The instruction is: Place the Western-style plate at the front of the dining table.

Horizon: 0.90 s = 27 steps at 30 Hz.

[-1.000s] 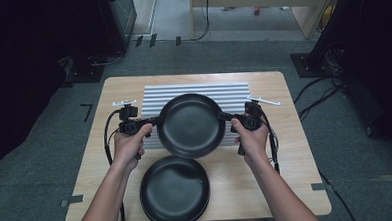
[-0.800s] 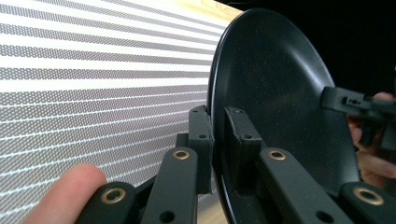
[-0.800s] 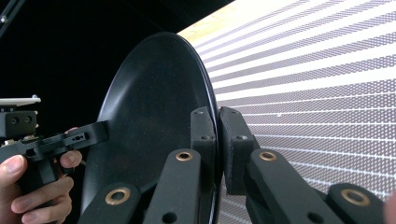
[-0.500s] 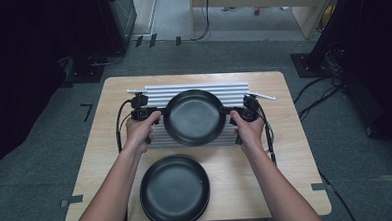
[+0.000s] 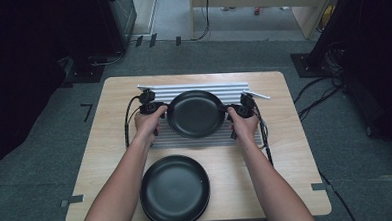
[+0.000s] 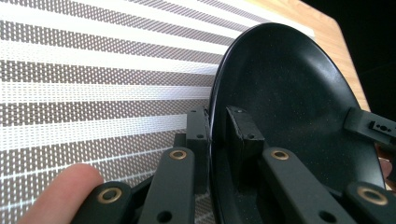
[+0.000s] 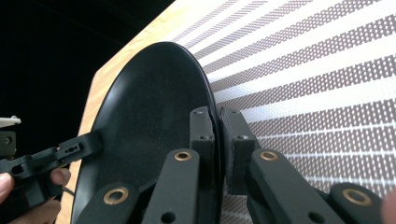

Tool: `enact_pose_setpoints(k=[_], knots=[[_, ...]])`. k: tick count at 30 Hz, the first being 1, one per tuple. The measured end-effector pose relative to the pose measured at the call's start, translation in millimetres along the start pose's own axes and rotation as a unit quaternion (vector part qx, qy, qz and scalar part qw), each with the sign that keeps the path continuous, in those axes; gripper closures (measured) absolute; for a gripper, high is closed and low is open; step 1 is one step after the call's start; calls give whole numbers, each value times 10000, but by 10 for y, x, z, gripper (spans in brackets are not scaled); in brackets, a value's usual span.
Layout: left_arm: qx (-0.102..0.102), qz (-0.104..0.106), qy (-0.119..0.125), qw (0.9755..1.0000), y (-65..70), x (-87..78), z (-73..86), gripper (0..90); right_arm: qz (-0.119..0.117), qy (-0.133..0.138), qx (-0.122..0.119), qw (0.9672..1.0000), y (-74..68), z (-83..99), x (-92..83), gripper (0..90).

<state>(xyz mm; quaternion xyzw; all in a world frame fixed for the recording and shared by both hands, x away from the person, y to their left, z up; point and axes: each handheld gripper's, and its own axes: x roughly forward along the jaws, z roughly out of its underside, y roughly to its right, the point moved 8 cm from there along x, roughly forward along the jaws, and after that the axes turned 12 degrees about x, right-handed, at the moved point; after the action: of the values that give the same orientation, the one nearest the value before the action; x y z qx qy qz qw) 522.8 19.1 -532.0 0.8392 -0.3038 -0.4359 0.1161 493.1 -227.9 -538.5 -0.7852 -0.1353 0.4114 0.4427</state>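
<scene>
A black plate point(image 5: 195, 113) hangs over the striped placemat point(image 5: 198, 92) in the middle of the table, held at two opposite edges. My left gripper point(image 5: 163, 110) is shut on its left rim, and in the left gripper view the jaws pinch the plate's edge point(image 6: 215, 130) with the mat behind. My right gripper point(image 5: 228, 110) is shut on the right rim; the right gripper view has the rim point(image 7: 215, 126) clamped between both pads. A second black plate point(image 5: 175, 190) lies flat near the front edge of the wooden table point(image 5: 296, 151).
A thin white stick point(image 5: 256, 94) lies at the mat's far right corner. Black cables trail from both grippers across the table point(image 5: 128, 118). Dark equipment and floor cables surround the table.
Both hands have carried the held plate away from me and lower, from above the front plate to over the middle of the striped mat. The front plate has stayed put.
</scene>
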Motion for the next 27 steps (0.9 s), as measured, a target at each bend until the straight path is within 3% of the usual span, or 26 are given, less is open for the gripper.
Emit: enact_pose_setpoints(k=[3,11,18,25,27], knots=[[-156,78,1,9998,-53,70,2,812,27,20,-7,10000,41,-27,64,849],[43,-154,-187,9997,-57,184,-27,808,136,84,147,9998,177,-63,169,837],[220,-455,-259,9984,-72,239,-35,788,268,160,106,9995,207,-78,238,830],[292,-506,-275,9979,-85,280,-32,773,406,268,-173,9987,161,-133,250,823],[394,-573,-241,9973,-89,291,-25,763,432,257,-125,9987,159,-128,262,826]])
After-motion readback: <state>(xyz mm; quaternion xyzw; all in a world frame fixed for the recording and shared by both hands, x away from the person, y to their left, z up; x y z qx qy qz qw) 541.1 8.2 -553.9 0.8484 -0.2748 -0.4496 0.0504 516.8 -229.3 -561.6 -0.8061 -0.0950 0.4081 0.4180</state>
